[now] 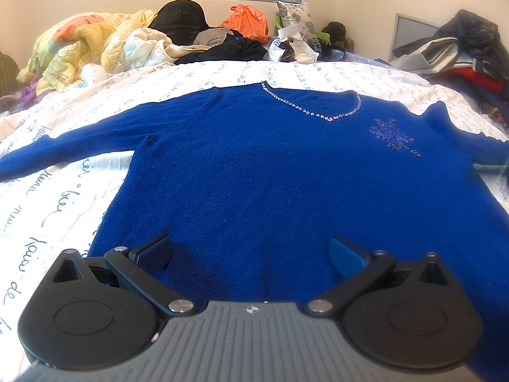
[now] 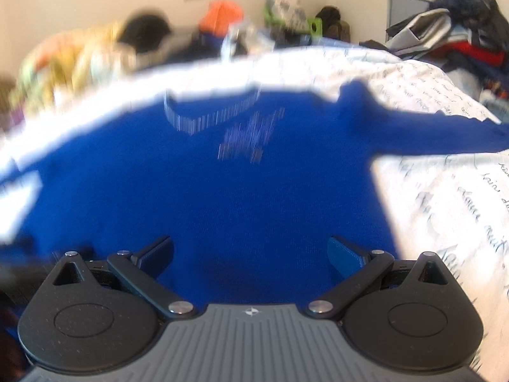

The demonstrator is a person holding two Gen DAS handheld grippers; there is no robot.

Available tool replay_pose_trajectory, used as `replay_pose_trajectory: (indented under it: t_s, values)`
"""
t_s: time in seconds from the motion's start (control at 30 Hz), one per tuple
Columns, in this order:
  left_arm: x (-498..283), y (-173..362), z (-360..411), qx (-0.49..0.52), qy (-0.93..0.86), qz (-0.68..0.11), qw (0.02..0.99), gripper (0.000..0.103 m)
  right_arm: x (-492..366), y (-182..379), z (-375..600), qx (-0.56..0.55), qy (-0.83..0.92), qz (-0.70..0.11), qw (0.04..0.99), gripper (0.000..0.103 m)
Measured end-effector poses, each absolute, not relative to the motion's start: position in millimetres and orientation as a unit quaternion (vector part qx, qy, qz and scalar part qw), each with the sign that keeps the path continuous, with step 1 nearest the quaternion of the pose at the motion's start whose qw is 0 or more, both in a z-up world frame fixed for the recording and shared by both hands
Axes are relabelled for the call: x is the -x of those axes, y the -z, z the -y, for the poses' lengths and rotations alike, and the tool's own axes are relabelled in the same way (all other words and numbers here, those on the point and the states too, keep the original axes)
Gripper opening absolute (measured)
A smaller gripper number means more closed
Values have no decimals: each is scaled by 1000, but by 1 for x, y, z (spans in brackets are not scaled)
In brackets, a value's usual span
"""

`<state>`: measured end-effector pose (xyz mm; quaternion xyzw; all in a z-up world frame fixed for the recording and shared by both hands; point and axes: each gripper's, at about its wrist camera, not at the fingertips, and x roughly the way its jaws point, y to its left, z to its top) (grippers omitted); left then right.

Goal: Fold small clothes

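A royal-blue knitted sweater [image 1: 254, 165] lay flat and face up on a white quilted bedspread [image 1: 47, 197] printed with dark cursive script. The knit was fine and slightly fuzzy, with faint vertical ribbing visible near the hem. A string of small clear stones [image 1: 311, 113] followed its V-shaped neckline, and a cluster of dark blue and purple beads [image 1: 393, 135] formed a starlike motif on the chest just beside the neckline. Both sleeves spread outward from the body across the bedspread, one tapering toward the left edge of the left wrist view, the other stretching toward the right edge of the right wrist view [image 2: 445, 137]. Beyond the sweater's collar, the far side of the bed carried a crumpled yellow floral quilt [image 1: 79, 44], an orange plastic bag [image 1: 246, 20] and heaped dark clothes.

The left gripper [image 1: 251, 254] hung over the sweater's lower part, near the hem, its fingers spread wide apart with blue knit showing between them; nothing was held, and whether the ribbed pads [image 1: 156, 250] touched the fabric could not be told. The right gripper [image 2: 251, 253] sat likewise over the sweater's lower body, toward the side with the outstretched sleeve, fingers wide apart and empty. That view was blurred, so contact with the cloth could not be judged.
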<state>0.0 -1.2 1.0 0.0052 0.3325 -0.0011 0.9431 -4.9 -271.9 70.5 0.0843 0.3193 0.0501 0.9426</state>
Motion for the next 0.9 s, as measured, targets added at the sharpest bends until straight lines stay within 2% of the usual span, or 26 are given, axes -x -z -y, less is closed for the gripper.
replay_pose_trajectory:
  t_s: [0.07, 0.17, 0.37, 0.47, 0.5, 0.57, 0.73, 0.77, 0.8, 0.83, 0.87, 0.9]
  values:
    - [0, -1, 1, -5, 1, -332, 943, 103, -1, -94, 323, -123, -36, -269, 955, 103]
    - [1, -1, 1, -5, 1, -332, 943, 103, -19, -107, 419, -206, 14, -245, 947, 103]
    - [1, -1, 1, -5, 1, -332, 943, 103, -53, -77, 621, -411, 157, -230, 868, 103]
    - [1, -1, 1, -5, 1, -332, 943, 103, -67, -57, 678, -475, 175, -218, 834, 89]
    - [0, -1, 1, -5, 1, -332, 943, 103, -73, -52, 690, -492, 178, -220, 823, 80]
    - [1, -1, 1, -5, 1, -332, 943, 103, -88, -41, 694, -500, 174, -230, 816, 69]
    - [0, 0, 0, -5, 0, -332, 943, 103, -123, -33, 685, -458, 184, -253, 832, 60]
    - [0, 0, -1, -5, 0, -332, 943, 103, -122, -33, 684, -449, 189, -255, 835, 47]
    - [0, 0, -1, -5, 0, -332, 943, 103, -126, -31, 683, -442, 192, -263, 836, 27]
    - [0, 0, -1, -5, 0, -332, 943, 103, -127, -30, 684, -437, 194, -261, 839, 23]
    - [0, 0, -1, -4, 1, -332, 943, 103, -125, -28, 686, -438, 199, -260, 837, 12]
    - [0, 0, -1, -4, 1, -332, 943, 103, -125, -27, 689, -442, 205, -259, 834, 6]
